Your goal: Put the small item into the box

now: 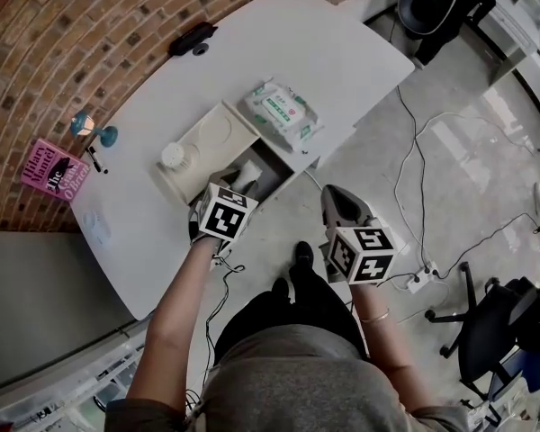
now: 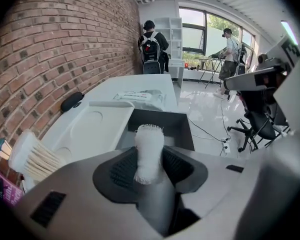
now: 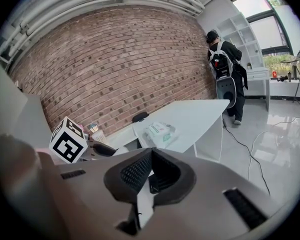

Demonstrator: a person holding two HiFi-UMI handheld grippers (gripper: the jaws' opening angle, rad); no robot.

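**Left gripper**: jaws part-spread and pinching the small white fuzzy roll between the ribbed pads. The roll stands upright, its far end poking past the jaw tips. It is held above the near edge of the box's dark compartment and is not resting in it.

**Right gripper**: jaws pressed together with nothing between them. It is held off the table's near-right edge, over the floor.

**Box**: open at the near edge of the white table, with its pale lid folded out to the left.

**Wipes pack**: on the table just beyond the box.

**Bundle of pale sticks**: at the lid's left edge.

**Pink book**: far left.
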